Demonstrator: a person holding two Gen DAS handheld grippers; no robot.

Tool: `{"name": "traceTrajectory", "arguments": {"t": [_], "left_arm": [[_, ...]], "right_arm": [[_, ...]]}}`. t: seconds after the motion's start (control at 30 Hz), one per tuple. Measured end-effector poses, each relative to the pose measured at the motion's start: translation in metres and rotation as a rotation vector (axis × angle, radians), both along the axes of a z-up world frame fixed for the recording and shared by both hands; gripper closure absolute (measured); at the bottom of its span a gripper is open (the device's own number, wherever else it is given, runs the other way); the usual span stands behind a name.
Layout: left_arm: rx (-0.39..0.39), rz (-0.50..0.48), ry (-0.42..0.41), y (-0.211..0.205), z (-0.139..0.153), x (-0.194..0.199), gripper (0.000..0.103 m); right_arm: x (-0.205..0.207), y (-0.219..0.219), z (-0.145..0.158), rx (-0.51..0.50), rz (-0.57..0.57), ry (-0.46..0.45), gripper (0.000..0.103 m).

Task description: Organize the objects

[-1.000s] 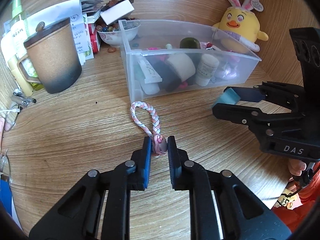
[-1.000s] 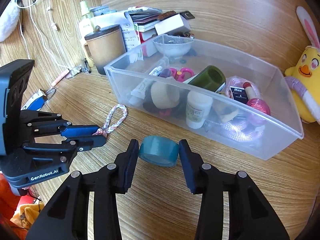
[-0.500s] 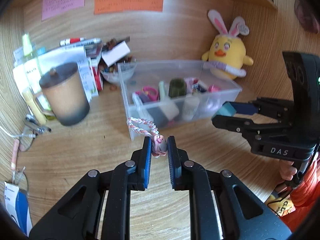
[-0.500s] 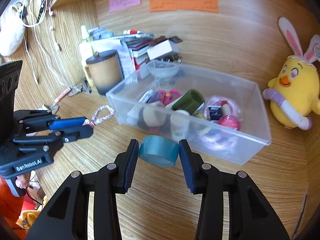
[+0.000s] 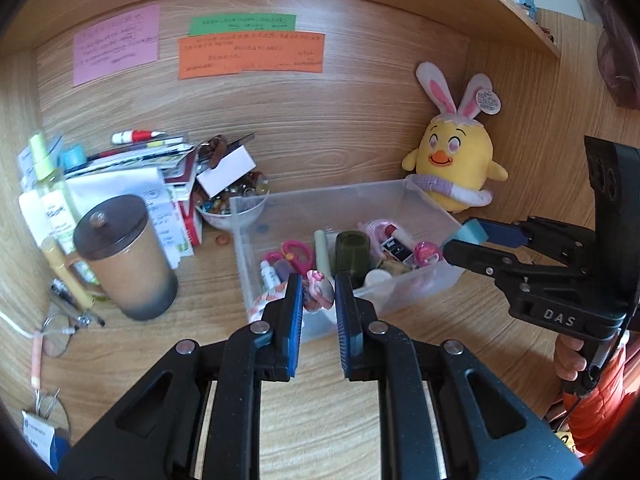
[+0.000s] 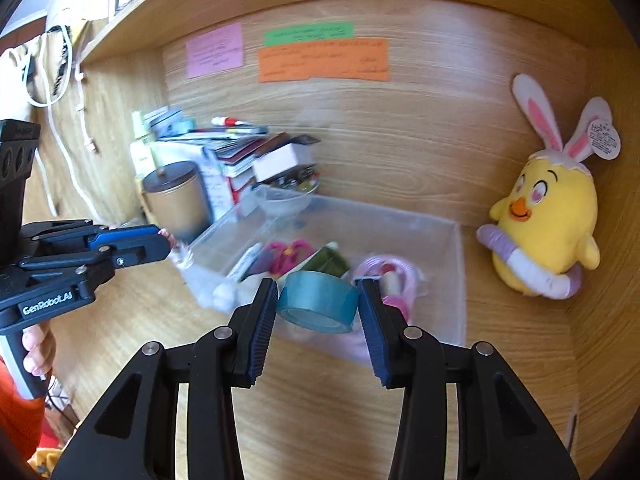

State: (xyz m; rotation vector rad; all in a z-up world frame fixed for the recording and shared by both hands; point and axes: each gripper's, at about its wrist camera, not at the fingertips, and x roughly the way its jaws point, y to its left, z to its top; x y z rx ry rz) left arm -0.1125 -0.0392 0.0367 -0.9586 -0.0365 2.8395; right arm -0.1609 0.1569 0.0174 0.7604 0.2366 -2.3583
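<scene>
My left gripper (image 5: pixel 316 300) is shut on a pink and white braided cord (image 5: pixel 318 295) and holds it in the air in front of the clear plastic bin (image 5: pixel 432 204). The cord hangs down at the bin's near left corner. My right gripper (image 6: pixel 318 300) is shut on a blue tape roll (image 6: pixel 318 298) and holds it above the bin's near wall (image 6: pixel 458 280). The right gripper also shows in the left wrist view (image 5: pixel 472 236), with the tape roll (image 5: pixel 472 232) at the bin's right end. The left gripper shows in the right wrist view (image 6: pixel 164 242).
The bin holds pink scissors (image 5: pixel 296 252), a dark green roll (image 5: pixel 352 252), tubes and small bottles. A lidded brown mug (image 5: pixel 128 256), stacked papers (image 5: pixel 132 176) and a bead bowl (image 5: pixel 228 208) stand left of it. A yellow chick plush (image 5: pixel 452 164) sits behind its right end.
Both grippers have risen from the desk with their objects and moved toward the bin. The cord has left the desk surface and now hangs at the bin's corner.
</scene>
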Motion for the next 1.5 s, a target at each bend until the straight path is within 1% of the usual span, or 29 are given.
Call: {"name": "traceTrajectory", "arguments": {"t": [0.13,0.3,0.43,0.53,0.7,0.77,0.8,0.83,0.97,1.03,1.13,1.17,1.27,1.33,1.4,1.5], "left_arm": [[-0.023,-0.015,-0.012,0.008,-0.004,-0.015,0.088],[-0.036,-0.027,-0.038,0.015,-0.012,-0.037,0.088],[-0.033,-0.035,-0.082,0.018,-0.023,-0.054,0.088],[-0.035,-0.033,-0.111,0.019,-0.032,-0.060,0.088],[-0.028,-0.040,-0.125,0.021,-0.036,-0.060,0.087],[-0.020,-0.041,-0.119,0.020,-0.032,-0.057,0.083],[-0.016,-0.042,-0.112,0.020,-0.030,-0.055,0.079],[-0.013,-0.041,-0.103,0.019,-0.027,-0.053,0.076],[0.002,-0.033,-0.058,0.016,-0.013,-0.042,0.067],[0.008,-0.030,-0.039,0.015,-0.008,-0.035,0.062],[0.007,-0.022,-0.012,0.013,-0.002,-0.025,0.053],[0.005,-0.017,-0.002,0.013,-0.001,-0.021,0.051],[0.004,-0.007,0.019,0.012,0.000,-0.009,0.045],[0.005,-0.002,0.030,0.011,-0.002,-0.002,0.040],[0.005,0.003,0.039,0.012,-0.004,0.005,0.035],[0.003,0.015,0.046,0.014,-0.010,0.015,0.027]], "right_arm": [[-0.020,0.000,-0.003,0.013,-0.027,-0.011,0.065],[-0.046,-0.007,-0.020,0.026,-0.024,-0.075,0.065],[-0.060,-0.015,-0.034,0.052,-0.033,-0.110,0.065],[-0.063,-0.018,-0.041,0.063,-0.026,-0.135,0.065],[-0.061,-0.016,-0.039,0.065,-0.018,-0.132,0.064],[-0.058,-0.015,-0.036,0.059,-0.010,-0.131,0.063],[-0.057,-0.015,-0.034,0.056,-0.009,-0.129,0.062],[-0.055,-0.014,-0.032,0.052,-0.006,-0.126,0.061],[-0.046,-0.010,-0.022,0.034,-0.001,-0.098,0.056],[-0.040,-0.007,-0.016,0.025,0.003,-0.084,0.054],[-0.030,-0.002,-0.008,0.012,0.006,-0.058,0.048],[-0.026,0.000,-0.006,0.009,0.006,-0.048,0.046],[-0.014,0.005,-0.001,0.005,0.006,-0.026,0.045],[-0.007,0.009,0.000,0.005,0.010,-0.018,0.041],[0.000,0.013,0.000,0.002,0.007,-0.007,0.034],[0.010,0.018,-0.001,0.005,0.004,0.003,0.032]]}}
